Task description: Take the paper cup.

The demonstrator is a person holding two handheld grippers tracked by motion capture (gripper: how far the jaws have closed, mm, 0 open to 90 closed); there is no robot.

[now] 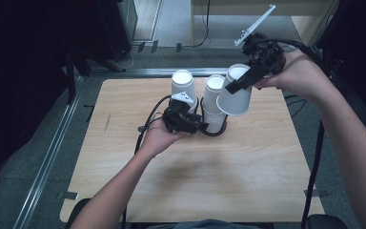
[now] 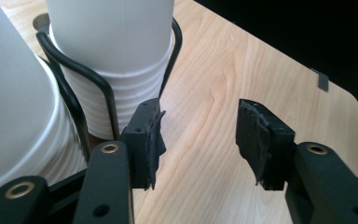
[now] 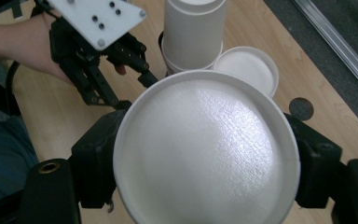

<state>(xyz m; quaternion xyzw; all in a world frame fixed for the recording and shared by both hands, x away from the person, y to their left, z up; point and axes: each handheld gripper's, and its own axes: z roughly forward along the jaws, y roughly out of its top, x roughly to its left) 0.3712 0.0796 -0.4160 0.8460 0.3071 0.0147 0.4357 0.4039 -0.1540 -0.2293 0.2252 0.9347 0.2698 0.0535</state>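
So the right gripper [image 1: 240, 86] sits in the upper right of the high view, up above the table [image 1: 267, 181], and it's clamped on a white paper cup [image 1: 235, 98]. The cup hangs upside down and a bit tilted, just right of the middle stack and clear of it as far as I can tell. In the right gripper view the cup's flat bottom [image 3: 205, 154] takes up most of the lower frame, with a black jaw pressed against it on each side.

The left gripper [image 1: 204, 125] is near the centre of the high view, low down by the table, pointing at the foot of the cup stack [image 1: 213, 102] that stands in a black wire holder [image 1: 214, 131]. Its jaws stand apart with nothing between them, just bare wood showing through the gap in the left gripper view [image 2: 199, 140]. The left pad there sits just beside the holder's wire [image 2: 100, 88]; touching or not, can't tell.

Another upside-down cup stack [image 1: 183, 88] stands left of the middle one, toward the top of the table. In the right gripper view the left gripper [image 3: 116, 100] shows at upper left, with the stacks [image 3: 193, 32] at top centre
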